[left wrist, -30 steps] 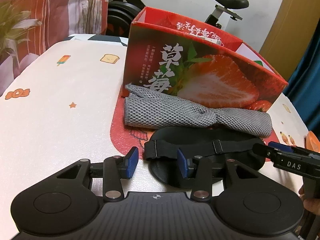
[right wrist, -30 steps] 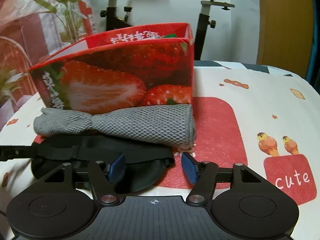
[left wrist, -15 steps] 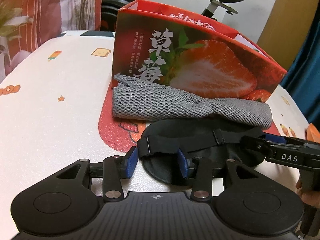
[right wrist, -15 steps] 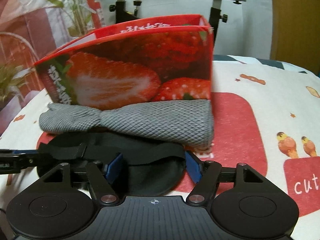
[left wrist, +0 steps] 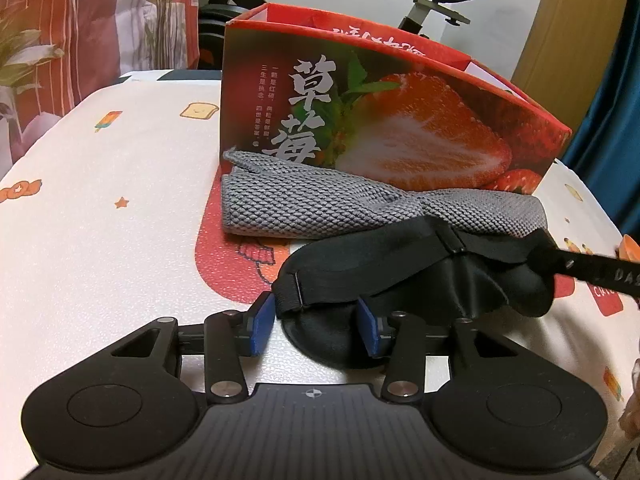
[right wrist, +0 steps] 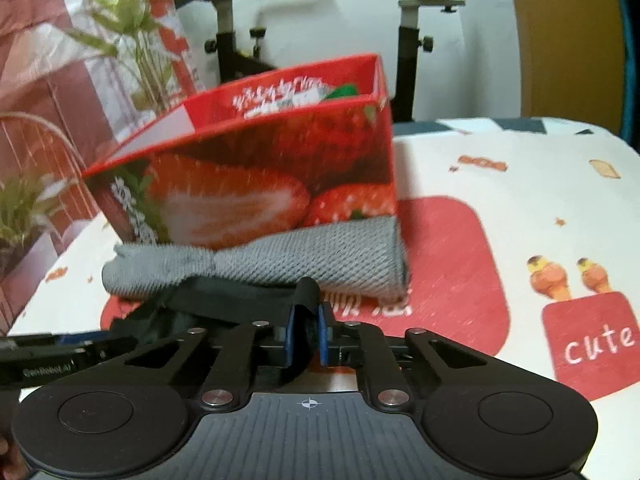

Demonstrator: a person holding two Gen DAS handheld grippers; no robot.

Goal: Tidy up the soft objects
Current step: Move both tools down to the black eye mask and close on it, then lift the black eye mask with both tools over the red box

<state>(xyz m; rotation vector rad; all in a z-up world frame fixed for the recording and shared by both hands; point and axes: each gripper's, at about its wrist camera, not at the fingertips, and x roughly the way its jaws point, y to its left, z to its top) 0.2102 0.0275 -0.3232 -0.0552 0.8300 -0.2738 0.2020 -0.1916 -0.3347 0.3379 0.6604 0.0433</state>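
Note:
A black eye mask (left wrist: 404,280) with an elastic strap lies on the table in front of a rolled grey cloth (left wrist: 360,210) and a red strawberry box (left wrist: 384,120). My left gripper (left wrist: 316,330) is open, its blue pads on either side of the mask's left end. My right gripper (right wrist: 306,334) is shut on the mask's right end (right wrist: 304,300) and lifts it a little. The right gripper's arm (left wrist: 592,270) enters the left wrist view from the right. The grey cloth (right wrist: 280,260) and the box (right wrist: 260,184) also show in the right wrist view.
The table has a white cloth with cartoon prints and red patches (right wrist: 452,248). An exercise bike (right wrist: 416,36) and a plant (right wrist: 120,40) stand behind the table. A patterned curtain (left wrist: 60,40) hangs at the far left.
My right gripper has shut on the mask's right end and raised it. The mask's right side now lies tilted up over the grey cloth. The left gripper stays open.

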